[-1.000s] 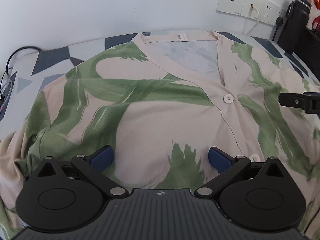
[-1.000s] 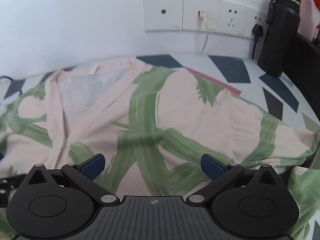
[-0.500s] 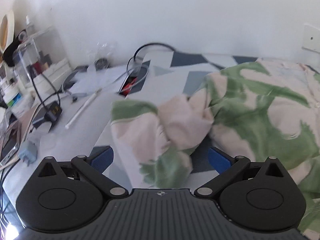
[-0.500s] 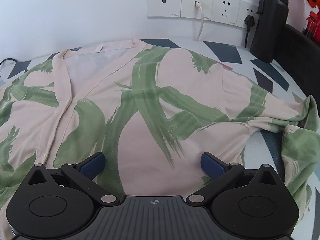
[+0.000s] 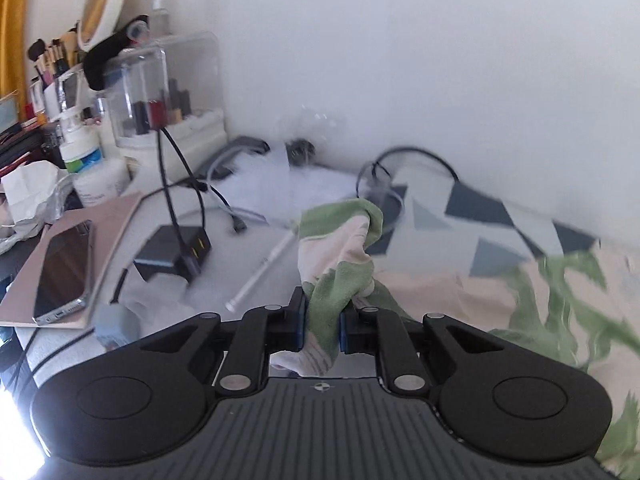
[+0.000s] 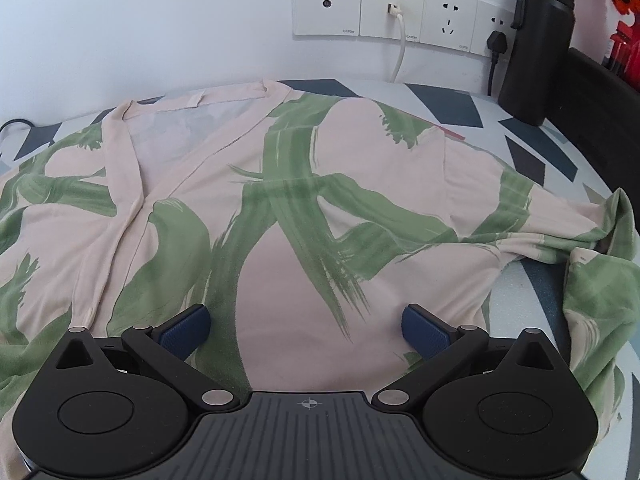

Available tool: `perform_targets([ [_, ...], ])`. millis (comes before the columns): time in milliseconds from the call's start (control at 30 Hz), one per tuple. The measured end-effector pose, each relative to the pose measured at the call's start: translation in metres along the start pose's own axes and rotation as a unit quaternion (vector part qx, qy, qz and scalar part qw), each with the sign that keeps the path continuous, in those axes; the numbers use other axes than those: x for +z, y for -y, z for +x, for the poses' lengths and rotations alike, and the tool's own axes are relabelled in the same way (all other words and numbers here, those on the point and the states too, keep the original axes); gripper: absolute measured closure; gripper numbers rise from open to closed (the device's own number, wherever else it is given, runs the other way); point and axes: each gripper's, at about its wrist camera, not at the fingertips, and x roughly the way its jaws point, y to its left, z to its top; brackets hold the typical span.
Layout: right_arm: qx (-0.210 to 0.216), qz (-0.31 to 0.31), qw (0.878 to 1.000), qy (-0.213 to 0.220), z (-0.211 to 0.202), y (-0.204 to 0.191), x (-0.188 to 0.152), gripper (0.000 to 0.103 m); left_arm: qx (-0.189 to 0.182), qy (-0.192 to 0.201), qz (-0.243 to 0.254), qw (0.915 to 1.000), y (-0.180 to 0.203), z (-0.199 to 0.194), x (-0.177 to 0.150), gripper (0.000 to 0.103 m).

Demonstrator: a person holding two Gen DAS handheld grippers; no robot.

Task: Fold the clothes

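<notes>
— What is changed since a second ago?

— Swung away from the shirt's front, the left gripper (image 5: pixel 322 326) is now aimed at a cluttered desk end, and its jaws, wide before, are closing on a bunched sleeve (image 5: pixel 340 256) pinched between the blue pads. The right gripper (image 6: pixel 306 326) is hardly shifted and is kept wide, with nothing between its pads.

— Where is the garment found?

— The pink-and-green shirt (image 6: pixel 280 208) is spread flat on the patterned cloth (image 6: pixel 452 104), collar at twelve o'clock; the other sleeve is crumpled at three o'clock.

— What is seen around?

— At nine o'clock of the left view a phone (image 5: pixel 64 268) is laid on a notebook; a charger block (image 5: pixel 172 254) with cables and a white pen (image 5: pixel 260 272) are seen just beyond the sleeve. In the right view wall sockets (image 6: pixel 396 10) are seen at twelve and a black bottle (image 6: pixel 536 48) at two.
</notes>
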Motion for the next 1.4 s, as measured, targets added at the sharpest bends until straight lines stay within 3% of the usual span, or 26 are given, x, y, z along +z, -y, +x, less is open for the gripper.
perform_targets([
  [133,0.002,-0.001,1.000,0.007,0.000,0.002,-0.001,0.001,-0.020,0.007,0.021,0.9996,0.015,-0.011,0.013,0.089],
  [367,0.007,-0.007,1.000,0.003,0.001,0.007,0.002,0.001,-0.126,0.006,0.076,0.9891,0.106,-0.010,0.010,0.089],
  [467,-0.006,-0.006,1.000,0.019,-0.005,0.011,-0.003,0.001,-0.186,0.017,0.135,0.9731,0.164,-0.018,0.001,0.089],
  [600,0.003,-0.005,1.000,0.024,-0.006,0.016,-0.009,0.001,-0.272,0.010,0.213,0.9383,0.232,-0.023,-0.033,0.088],
  [633,0.004,-0.004,1.000,0.025,-0.006,0.017,-0.010,0.001,-0.292,-0.002,0.230,0.9283,0.247,-0.021,-0.043,0.080],
  [667,0.004,-0.003,1.000,0.025,-0.006,0.017,-0.010,0.001,-0.297,-0.018,0.252,0.9208,0.259,-0.020,-0.052,0.057],
  [733,0.004,-0.003,1.000,0.027,-0.006,0.017,-0.010,0.001,-0.301,-0.033,0.286,0.9091,0.274,-0.020,-0.069,0.023],
  [833,0.006,-0.005,1.000,0.028,-0.006,0.018,-0.012,0.001,-0.317,0.013,0.301,0.8995,0.259,-0.042,-0.076,0.015],
  [933,0.009,-0.007,1.000,0.026,-0.007,0.018,-0.012,0.001,-0.302,0.036,0.296,0.9055,0.228,-0.053,-0.070,0.014],
  [1000,0.007,-0.007,1.000,0.021,-0.006,0.017,-0.009,0.001,-0.275,0.034,0.274,0.9208,0.202,-0.049,-0.067,0.014],
  [1100,0.004,-0.009,1.000,0.004,-0.006,0.013,-0.001,0.001,-0.200,0.001,0.242,0.9494,0.165,-0.027,-0.070,0.014],
  [1167,0.017,-0.026,0.999,0.017,-0.011,0.004,0.007,0.007,-0.151,-0.017,0.241,0.9586,0.149,-0.010,-0.077,0.014],
  [1300,0.073,-0.107,0.990,0.062,-0.025,-0.042,0.033,0.007,-0.101,-0.020,0.254,0.9616,0.132,0.014,-0.088,0.014],
  [1400,0.129,-0.188,0.970,0.089,-0.032,-0.094,0.050,0.007,-0.079,0.000,0.253,0.9643,0.129,0.027,-0.089,0.014],
])
